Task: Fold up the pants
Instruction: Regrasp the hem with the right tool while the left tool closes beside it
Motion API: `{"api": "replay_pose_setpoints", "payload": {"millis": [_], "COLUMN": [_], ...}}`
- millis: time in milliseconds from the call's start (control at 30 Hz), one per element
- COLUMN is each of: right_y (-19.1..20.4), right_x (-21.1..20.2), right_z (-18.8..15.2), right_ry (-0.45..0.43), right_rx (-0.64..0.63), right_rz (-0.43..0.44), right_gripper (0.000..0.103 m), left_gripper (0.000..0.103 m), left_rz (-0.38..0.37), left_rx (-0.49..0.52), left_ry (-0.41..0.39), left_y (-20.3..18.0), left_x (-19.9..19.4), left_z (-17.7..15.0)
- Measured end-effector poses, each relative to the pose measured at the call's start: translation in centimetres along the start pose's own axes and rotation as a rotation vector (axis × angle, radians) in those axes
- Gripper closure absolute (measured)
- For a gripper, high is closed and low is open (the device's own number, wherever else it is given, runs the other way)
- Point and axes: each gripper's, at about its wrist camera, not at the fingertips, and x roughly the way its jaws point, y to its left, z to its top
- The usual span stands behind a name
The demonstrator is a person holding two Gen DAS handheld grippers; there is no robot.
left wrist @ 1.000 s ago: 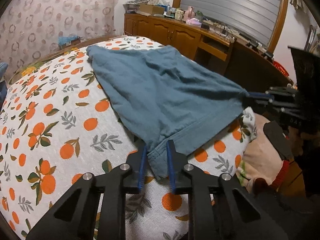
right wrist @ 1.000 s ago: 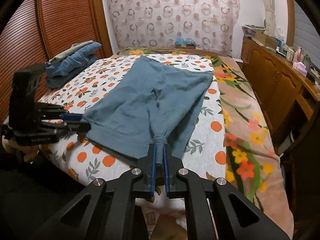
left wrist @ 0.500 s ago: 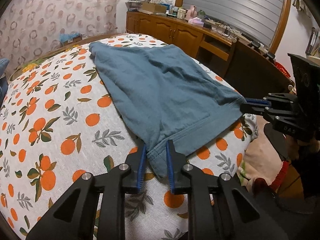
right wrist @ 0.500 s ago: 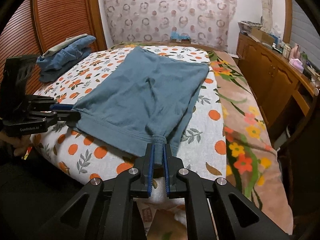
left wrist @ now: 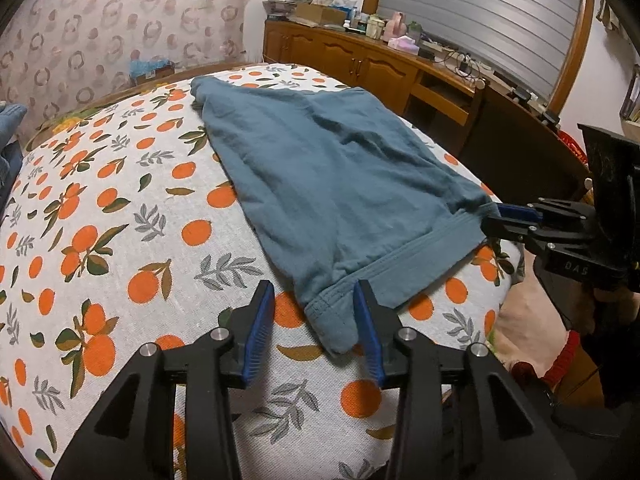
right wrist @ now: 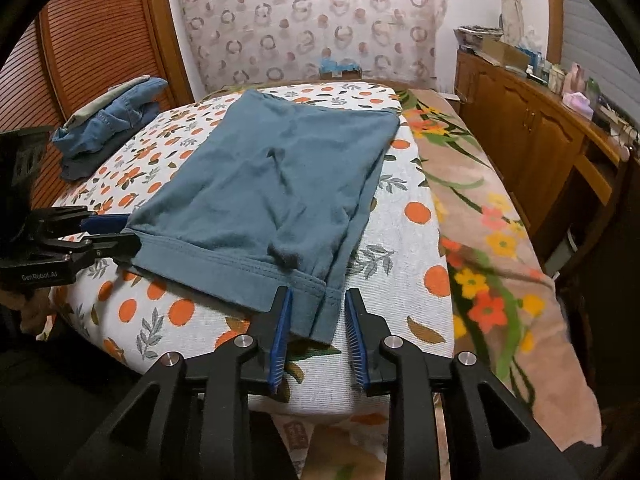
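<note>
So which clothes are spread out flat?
The teal pants, flat on the orange-print sheet. The denim clothes sit heaped near the far corner.

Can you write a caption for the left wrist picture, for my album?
Left gripper open around a corner of the blue pants on the orange-print bed.

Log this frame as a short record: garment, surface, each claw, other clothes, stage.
garment: blue pants lying flat on the bed, hem nearest the cameras
surface: orange-print sheet
left claw: jaws have just been opening; hem corner lies between them, not pinched
right claw: jaws have just been opening; other hem corner between them, released
other clothes: denim pile at the far left of the bed
stage: pants laid out, both corners let go
</note>
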Motion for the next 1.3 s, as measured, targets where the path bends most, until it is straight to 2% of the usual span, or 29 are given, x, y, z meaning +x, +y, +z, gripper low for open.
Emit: {"api": "replay_pose_setpoints", "payload": {"millis": [267,400,567,700,833,967,1067,1133,1200,1300], "right_y": [-0.5,-0.7,-0.7,-0.3,0.3,0.6,0.5,0.6,0.6,0.8], "right_x": [0.1,0.2,0.4,0.4,0.2,0.2,0.2,0.1,0.0,-0.5], "right_z": [0.0,-0.1,0.0,0.1,0.2,0.2,0.2,0.2,0.3,0.5], "right_ry": [-0.007,-0.006,0.000,-0.007,-0.014,-0.022,-0.032,-0.037,-0.045,-0.069], "right_rx": [0.041,0.039,0.028,0.016,-0.012,-0.025,-0.016,-0.013,-0.012,-0.012], "right_rz": [0.031,0.036,0.047,0.048,0.057,0.070,0.078,0.080,0.082,0.092], "right_gripper": [0.075,0.075,0.076,0.080,0.091,0.093,0.093,0.093,0.093,0.093], "left_gripper": [0.060,0.051,0.050,0.050,0.050,0.051,0.065,0.068,0.078,0.087], "left_rz": [-0.006,-0.014,0.007,0.010,0.018,0.023,0.002,-0.004,-0.021,-0.041], "left_rx": [0.005,0.027,0.045,0.051,0.063,0.071,0.080,0.081,0.071,0.055], "left_ry": [-0.006,-0.004,-0.004,-0.005,-0.004,-0.004,0.000,0.002,0.001,-0.009], "left_y": [-0.2,-0.6,-1.1,-1.1,-1.2,-1.3,-1.5,-1.6,-1.5,-1.3], "left_x": [0.1,0.3,0.4,0.4,0.4,0.4,0.3,0.3,0.2,-0.2], "left_z": [0.0,-0.1,-0.1,-0.1,-0.2,-0.2,-0.2,-0.2,-0.2,0.0]}}
